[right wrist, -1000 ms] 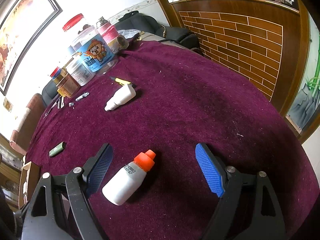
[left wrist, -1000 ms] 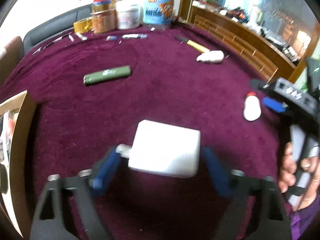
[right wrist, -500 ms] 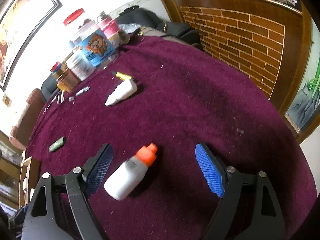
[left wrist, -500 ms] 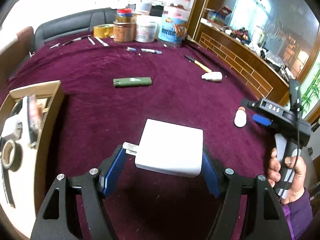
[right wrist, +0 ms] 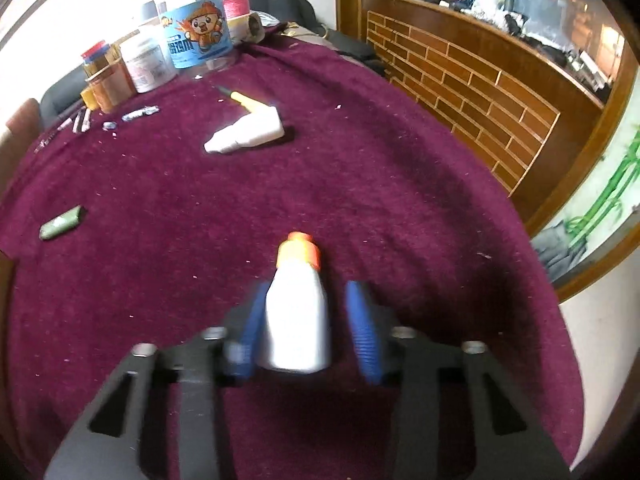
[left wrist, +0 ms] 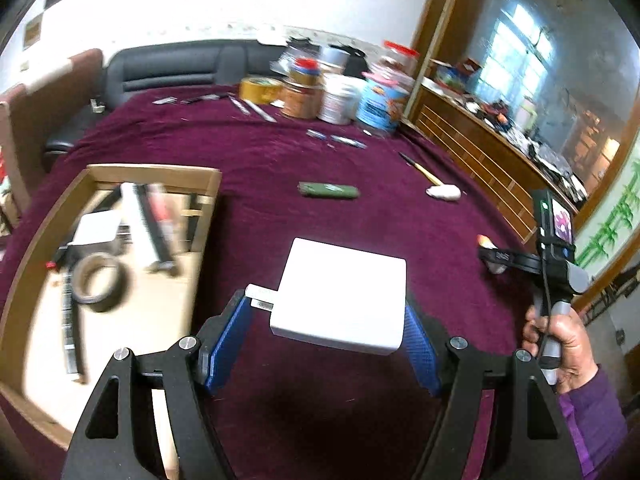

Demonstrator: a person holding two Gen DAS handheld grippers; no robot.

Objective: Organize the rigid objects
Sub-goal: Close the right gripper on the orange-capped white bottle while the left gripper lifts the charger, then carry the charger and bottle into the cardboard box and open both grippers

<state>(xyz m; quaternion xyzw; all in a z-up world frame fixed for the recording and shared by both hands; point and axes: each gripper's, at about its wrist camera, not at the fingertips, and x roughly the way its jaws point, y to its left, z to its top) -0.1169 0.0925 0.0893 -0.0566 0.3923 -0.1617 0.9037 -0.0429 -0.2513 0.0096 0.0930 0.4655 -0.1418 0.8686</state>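
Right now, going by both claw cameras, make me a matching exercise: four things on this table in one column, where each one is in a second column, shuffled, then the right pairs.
Things
1. white charger block
2. orange-capped bottle
3. roll of tape
4. green lighter

Places
A. lying loose on the maroon cloth
B. inside the wooden tray
C. between the right claw's closing fingers
D. held up by the left claw

Pairs: 1-D, 2-C, 3-B, 4-A
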